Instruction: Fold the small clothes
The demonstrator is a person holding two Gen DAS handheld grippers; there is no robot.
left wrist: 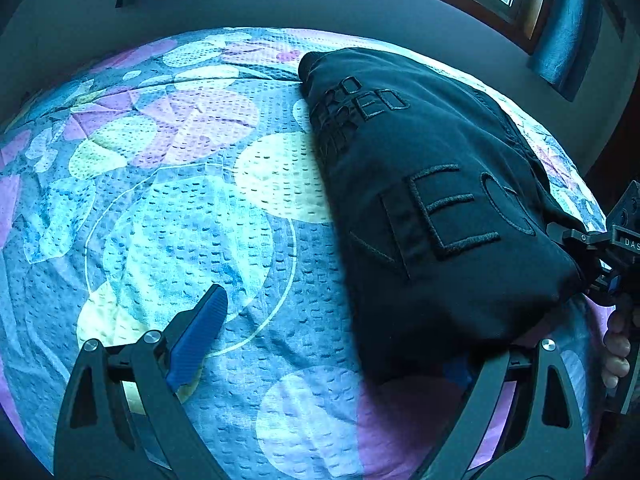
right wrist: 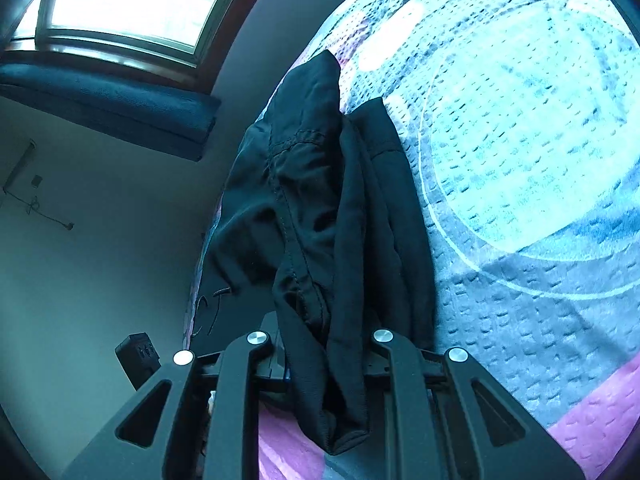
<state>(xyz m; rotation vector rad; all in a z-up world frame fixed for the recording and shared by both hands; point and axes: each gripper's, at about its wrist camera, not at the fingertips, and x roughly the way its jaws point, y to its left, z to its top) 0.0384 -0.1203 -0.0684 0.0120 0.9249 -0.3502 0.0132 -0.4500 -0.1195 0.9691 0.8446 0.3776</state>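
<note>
The soft, floppy black garment point(right wrist: 320, 208) is pinched at its bunched edge by the right gripper point(right wrist: 326, 364); the left gripper point(left wrist: 328, 344) is open, with the garment's near corner lying over one finger.

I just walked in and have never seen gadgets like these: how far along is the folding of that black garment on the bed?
Part done: the black garment already lies doubled on the patterned bedspread, lettering up. In hand: the right gripper is shut on a bunched edge of it. The left gripper is open, one blue finger over bare bedspread. Left: laying that edge down and smoothing it; it is still lumpy.
</note>
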